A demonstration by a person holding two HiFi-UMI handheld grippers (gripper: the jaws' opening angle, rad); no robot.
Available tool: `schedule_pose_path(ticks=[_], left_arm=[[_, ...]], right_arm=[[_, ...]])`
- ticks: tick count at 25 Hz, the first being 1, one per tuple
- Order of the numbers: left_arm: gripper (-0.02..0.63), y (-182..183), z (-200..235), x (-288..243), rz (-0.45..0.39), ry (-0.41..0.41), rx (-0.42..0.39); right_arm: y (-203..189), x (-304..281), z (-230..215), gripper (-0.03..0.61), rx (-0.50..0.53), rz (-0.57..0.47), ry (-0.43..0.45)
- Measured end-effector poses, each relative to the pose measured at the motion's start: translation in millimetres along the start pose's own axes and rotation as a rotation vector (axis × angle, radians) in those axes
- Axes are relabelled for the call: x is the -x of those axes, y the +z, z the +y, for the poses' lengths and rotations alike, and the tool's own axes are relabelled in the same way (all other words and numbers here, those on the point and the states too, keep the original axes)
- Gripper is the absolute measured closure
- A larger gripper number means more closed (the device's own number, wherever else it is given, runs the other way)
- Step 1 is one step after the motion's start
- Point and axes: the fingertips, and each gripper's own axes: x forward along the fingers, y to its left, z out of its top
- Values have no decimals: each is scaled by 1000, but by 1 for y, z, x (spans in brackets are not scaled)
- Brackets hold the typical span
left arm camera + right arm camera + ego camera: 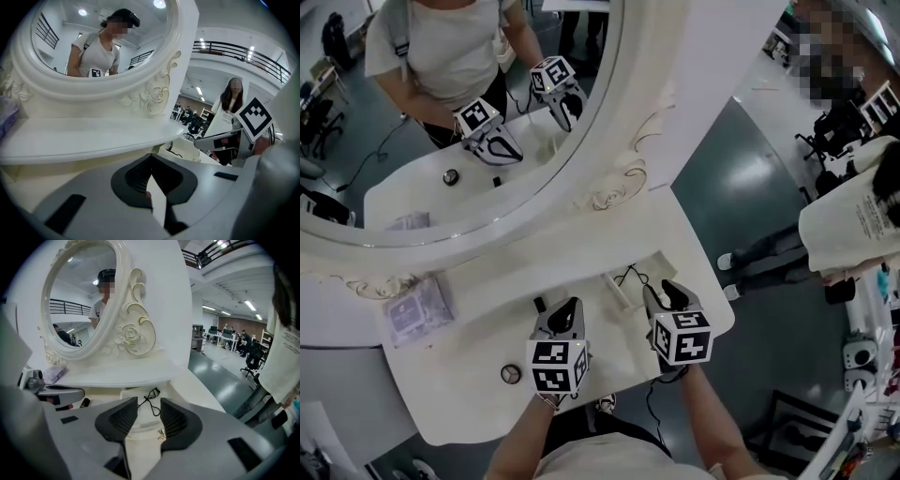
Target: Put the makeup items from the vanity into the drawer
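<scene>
Left hand-held gripper point(566, 307) beside right hand-held gripper point(666, 292), both angled downward.

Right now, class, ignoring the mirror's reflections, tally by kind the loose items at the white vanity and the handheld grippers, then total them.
Purple packet: 1
Small round case: 1
Black tube: 1
Eyelash curler: 1
Grippers: 2, left gripper and right gripper
Total: 6
</scene>
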Motion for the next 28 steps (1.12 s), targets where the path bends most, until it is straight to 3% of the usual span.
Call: schedule_pose_path(ticks=[21,28], left_arm=[[609,-13,-16,42,-52,31,16],[609,-29,-14,80,-78,75,25]], right_arm=[[-14,44,21,420,17,-50,30],[-28,69,42,480,26,-77,39]])
